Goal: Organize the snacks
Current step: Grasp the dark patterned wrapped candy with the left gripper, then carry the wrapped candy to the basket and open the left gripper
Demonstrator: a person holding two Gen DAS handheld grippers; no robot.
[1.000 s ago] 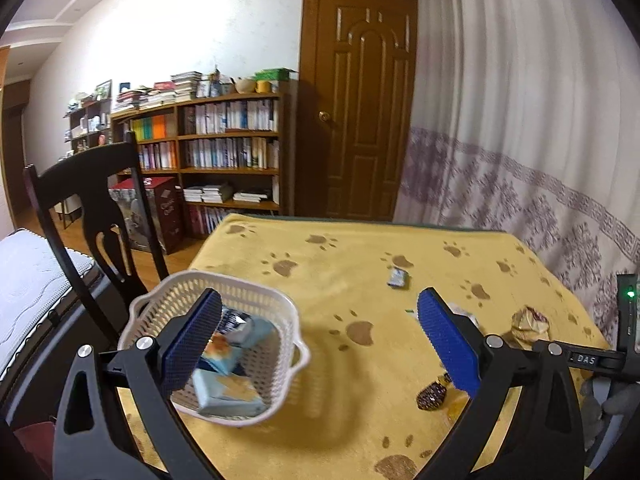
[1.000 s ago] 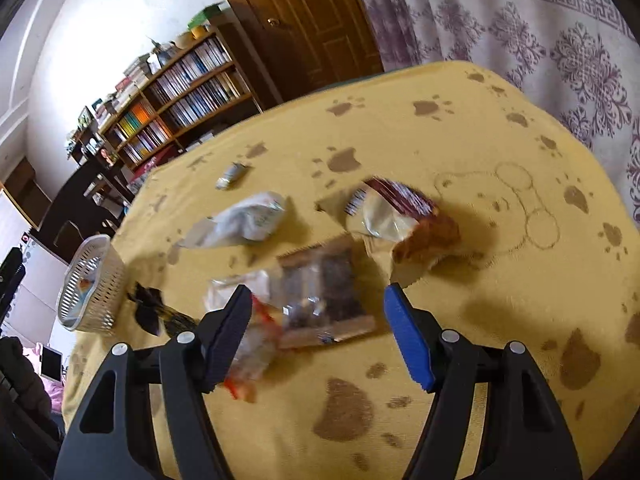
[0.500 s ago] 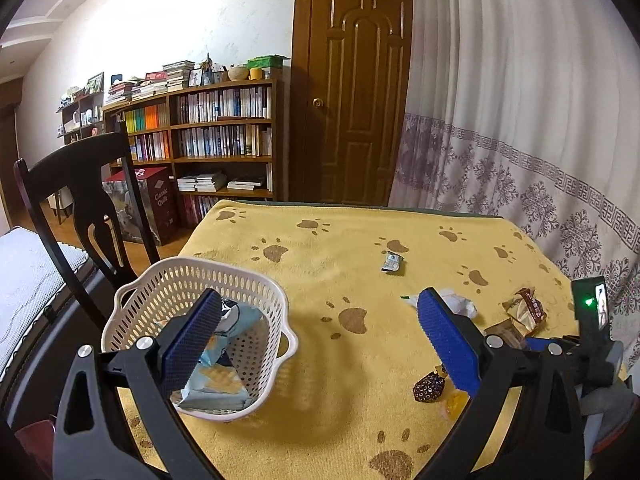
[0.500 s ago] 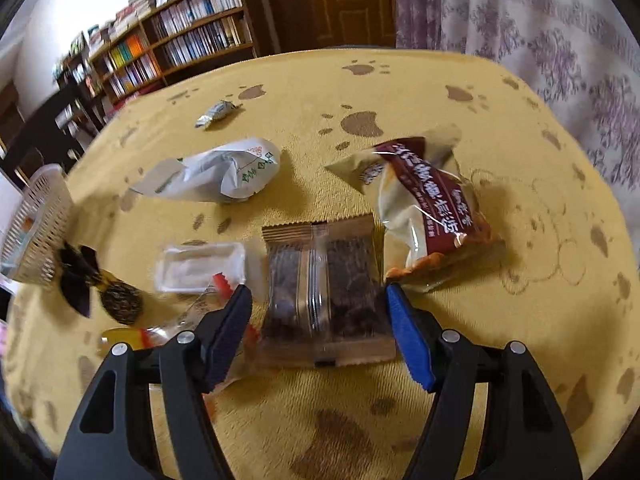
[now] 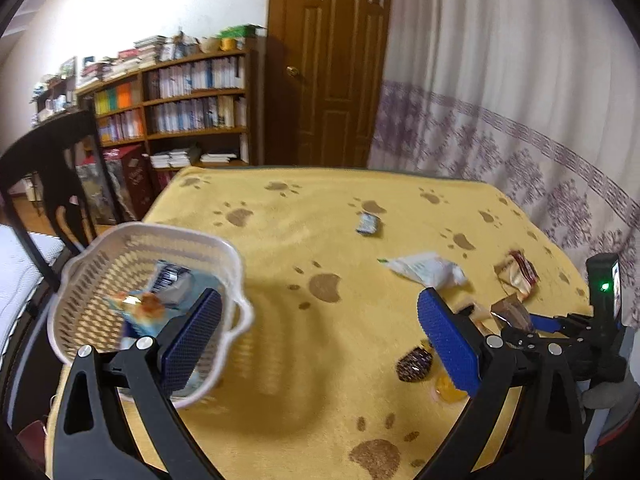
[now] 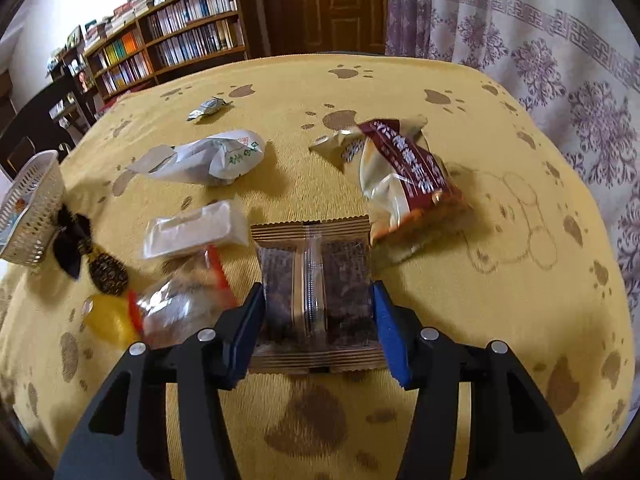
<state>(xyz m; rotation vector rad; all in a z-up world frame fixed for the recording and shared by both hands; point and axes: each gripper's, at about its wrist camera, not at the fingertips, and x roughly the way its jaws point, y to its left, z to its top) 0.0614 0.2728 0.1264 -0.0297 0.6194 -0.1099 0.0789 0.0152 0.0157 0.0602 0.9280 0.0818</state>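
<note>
A brown twin-pack snack lies flat on the yellow paw-print tablecloth. My right gripper has its blue pads pressed against both long sides of the pack. Around it lie a red-and-gold bag, a white bag, a clear white packet, a clear red-edged packet, a dark round candy and a yellow candy. My left gripper hangs open and holds nothing, beside the white basket, which has several snacks inside.
A small silver candy lies far back on the table. A dark chair stands behind the basket. The right gripper's body shows at the right in the left wrist view. A curtain hangs along the table's right side.
My right gripper has moved forward over the twin pack and its fingers have narrowed onto the pack's sides. The left wrist view has swung and dipped slightly; that gripper is still open.
</note>
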